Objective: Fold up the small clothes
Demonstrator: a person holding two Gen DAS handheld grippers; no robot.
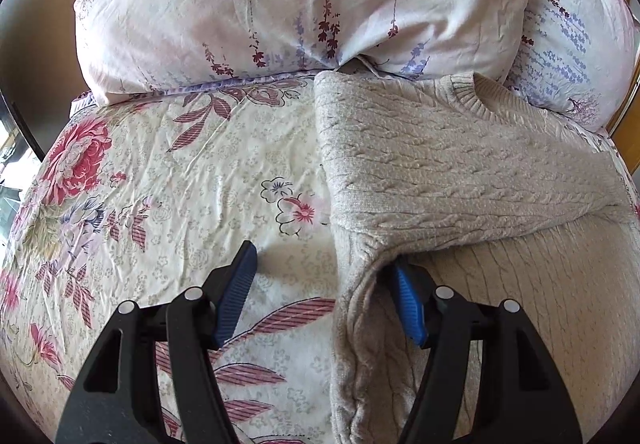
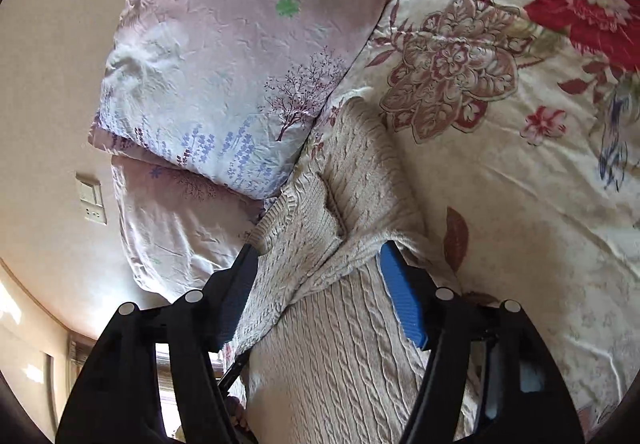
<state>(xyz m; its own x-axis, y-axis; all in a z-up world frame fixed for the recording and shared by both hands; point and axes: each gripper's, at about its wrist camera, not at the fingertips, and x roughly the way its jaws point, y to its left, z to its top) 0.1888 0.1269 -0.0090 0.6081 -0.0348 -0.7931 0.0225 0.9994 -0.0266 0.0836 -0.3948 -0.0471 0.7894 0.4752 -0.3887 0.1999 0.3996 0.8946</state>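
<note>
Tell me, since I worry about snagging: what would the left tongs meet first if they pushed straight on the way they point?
Probably the flowered cotton bedsheet. The left tongs stand open, tilted down at it, with the folded edge of the beige cable-knit sweater over the right blue pad. Depth is unclear.

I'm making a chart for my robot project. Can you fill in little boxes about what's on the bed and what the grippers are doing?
surface: floral bedsheet
garment: beige cable-knit sweater, a sleeve folded across its body
behind it: two pillows, stacked
left gripper: open, one finger under the sweater's folded edge
right gripper: open, sweater lying between its fingers, not pinched
fold: partly done
</note>
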